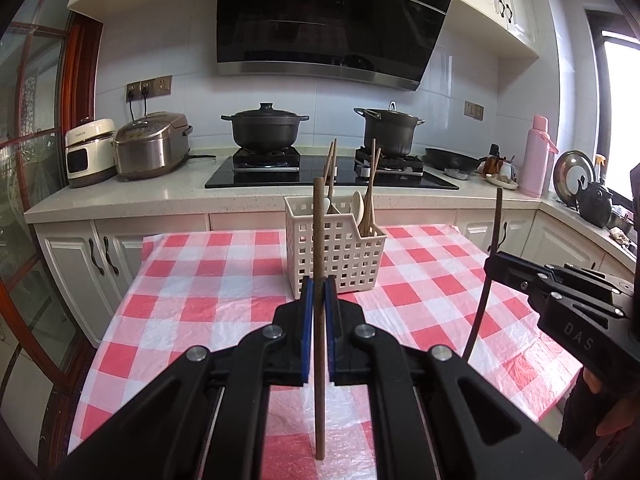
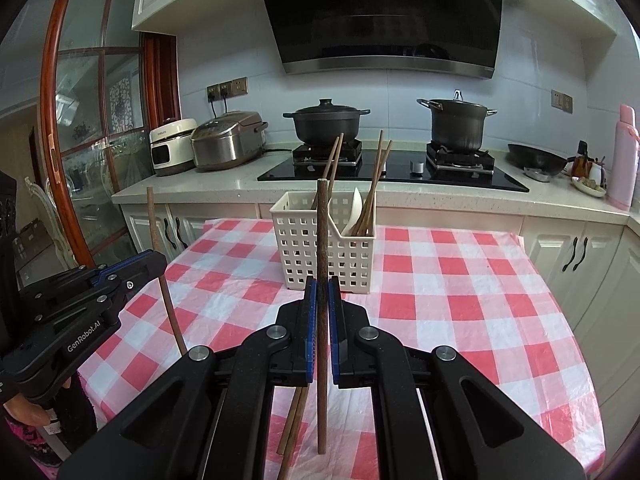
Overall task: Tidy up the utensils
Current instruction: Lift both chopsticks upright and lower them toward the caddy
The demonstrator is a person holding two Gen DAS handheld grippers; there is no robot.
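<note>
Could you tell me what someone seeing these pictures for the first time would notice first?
Most likely the two chopsticks held upright: the left tool is shut on a brown chopstick, and the right tool on a darker chopstick. Behind them, a white slotted basket holding chopsticks and a white spoon stands on the red-and-white checked tablecloth. Two more chopsticks lie on the cloth near the right tool.

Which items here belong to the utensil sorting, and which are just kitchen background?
In the job:
left gripper shut on a brown chopstick
right gripper shut on a dark chopstick
white basket
loose chopsticks

Background:
two pots
rice cooker
pink flask
</note>
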